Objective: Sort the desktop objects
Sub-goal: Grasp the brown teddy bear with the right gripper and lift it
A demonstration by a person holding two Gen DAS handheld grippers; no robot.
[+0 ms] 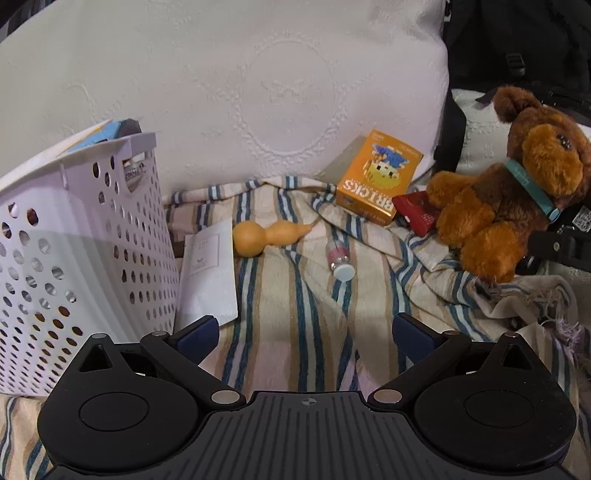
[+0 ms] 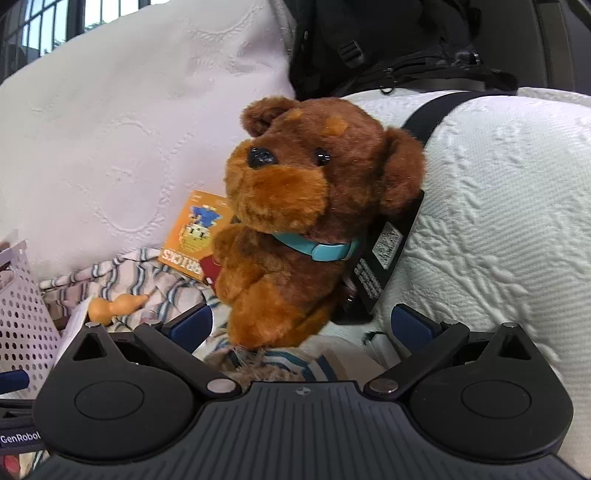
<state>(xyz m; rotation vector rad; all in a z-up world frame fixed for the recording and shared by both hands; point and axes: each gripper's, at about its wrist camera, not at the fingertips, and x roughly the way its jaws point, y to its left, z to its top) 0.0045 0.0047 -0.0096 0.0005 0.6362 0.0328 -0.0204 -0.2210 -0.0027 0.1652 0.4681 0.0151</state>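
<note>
Both tools stand released: the left tool (image 1: 306, 332) over the striped cloth (image 1: 295, 314), the right tool (image 2: 301, 326) at the plush dog (image 2: 306, 221). The white basket (image 1: 74, 258) at the cloth's left edge holds papers (image 1: 92, 136). Gourd (image 1: 266, 236), small bottle (image 1: 340, 260) and orange box (image 1: 380, 177) lie near the white pillow (image 1: 221, 85).

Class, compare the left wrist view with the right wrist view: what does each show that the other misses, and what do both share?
Only the left wrist view shows the small bottle lying on the striped cloth, and the white envelope beside the basket. Only the right wrist view shows the window bars. Both share the plush dog, orange bricks box, gourd and perforated basket.
</note>
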